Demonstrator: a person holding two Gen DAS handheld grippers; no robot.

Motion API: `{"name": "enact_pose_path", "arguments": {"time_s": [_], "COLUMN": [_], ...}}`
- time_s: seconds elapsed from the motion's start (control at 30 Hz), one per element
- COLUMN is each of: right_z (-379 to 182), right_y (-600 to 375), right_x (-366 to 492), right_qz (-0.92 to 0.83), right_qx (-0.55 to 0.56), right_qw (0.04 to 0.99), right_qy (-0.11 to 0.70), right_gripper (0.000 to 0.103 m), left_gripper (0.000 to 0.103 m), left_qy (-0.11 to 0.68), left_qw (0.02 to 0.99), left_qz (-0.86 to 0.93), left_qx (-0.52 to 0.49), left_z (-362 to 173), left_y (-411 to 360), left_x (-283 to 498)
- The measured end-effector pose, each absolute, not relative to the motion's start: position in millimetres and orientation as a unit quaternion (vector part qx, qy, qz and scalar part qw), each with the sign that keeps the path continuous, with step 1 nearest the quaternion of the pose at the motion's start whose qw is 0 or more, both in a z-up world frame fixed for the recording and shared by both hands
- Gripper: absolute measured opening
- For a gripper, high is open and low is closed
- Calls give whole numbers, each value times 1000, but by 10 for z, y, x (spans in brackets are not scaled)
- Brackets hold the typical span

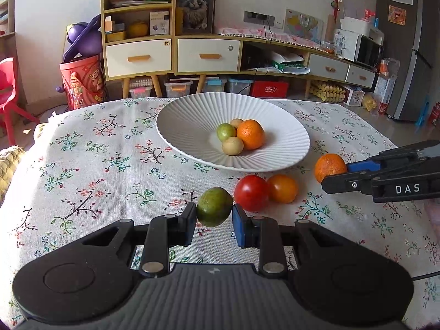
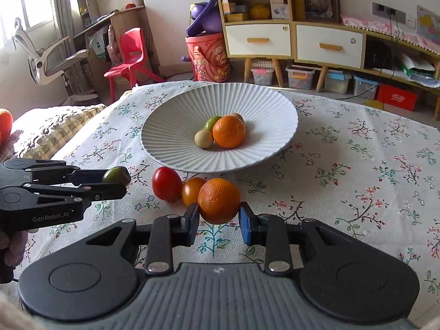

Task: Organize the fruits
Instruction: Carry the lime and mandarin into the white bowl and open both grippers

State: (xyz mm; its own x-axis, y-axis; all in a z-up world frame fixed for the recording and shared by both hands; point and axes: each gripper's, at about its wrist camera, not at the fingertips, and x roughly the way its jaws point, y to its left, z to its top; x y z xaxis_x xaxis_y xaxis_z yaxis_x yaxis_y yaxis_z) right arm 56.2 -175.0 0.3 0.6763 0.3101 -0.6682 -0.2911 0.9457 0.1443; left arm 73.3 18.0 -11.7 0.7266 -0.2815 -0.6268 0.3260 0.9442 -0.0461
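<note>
Both claws stood loaded, with the plate straight ahead of each.

The left gripper [image 1: 214,216] had its pads against the two sides of a green fruit [image 1: 214,206], and the right gripper [image 2: 219,216] was closed the same way on an orange [image 2: 219,200]; whether either fruit was lifted clear of the cloth [image 1: 96,165] could not be told. The plate [image 1: 187,115] lay forward of both, already holding an orange, a green fruit and two pale ones at its centre. A red tomato [image 1: 251,193] and an orange tomato [image 1: 283,188] sat touching each other just before the near rim, between the claws and the plate. Judged from that, each carry had to pass forward above those two, and the right gripper seemed slightly nearer the rim.
</note>
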Motion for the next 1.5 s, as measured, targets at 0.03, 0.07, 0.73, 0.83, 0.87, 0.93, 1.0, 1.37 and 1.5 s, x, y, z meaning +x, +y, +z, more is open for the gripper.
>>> {"name": "enact_pose_path", "arguments": {"time_s": [0.03,0.07,0.73,0.83,0.87,0.93,1.0,1.37,1.5], "right_z": [18,29,176,149,138,110,91,31,28], "right_y": [-1770,-1779,-1765,-1751,-1747,-1749,-1748,-1681,-1667], "right_x": [570,575,905,984,1005,1061,1100,1229,1228], "right_qz": [162,161,137,133,131,125,123,115,115], "right_qx": [15,17,22,19,18,15,14,7,1], "right_qw": [917,918,932,931,931,930,929,925,924], "right_qy": [365,363,335,339,341,345,348,363,365], "right_gripper": [28,28,28,28,28,28,28,28,29], "left_gripper": [13,13,13,13,13,13,13,13,15], "left_qy": [329,327,324,327,328,330,334,347,347], "left_qw": [929,930,936,936,936,935,935,931,931], "left_qz": [-163,-163,-137,-131,-129,-126,-124,-113,-115], "left_qx": [33,32,11,8,7,4,0,4,1], "left_z": [-104,-87,32,6,-4,-15,-33,-83,-64], "left_y": [172,162,-64,-91,-104,-128,-140,-181,-173], "left_x": [742,755,1302,1392,1421,1483,1532,1610,1592]}}
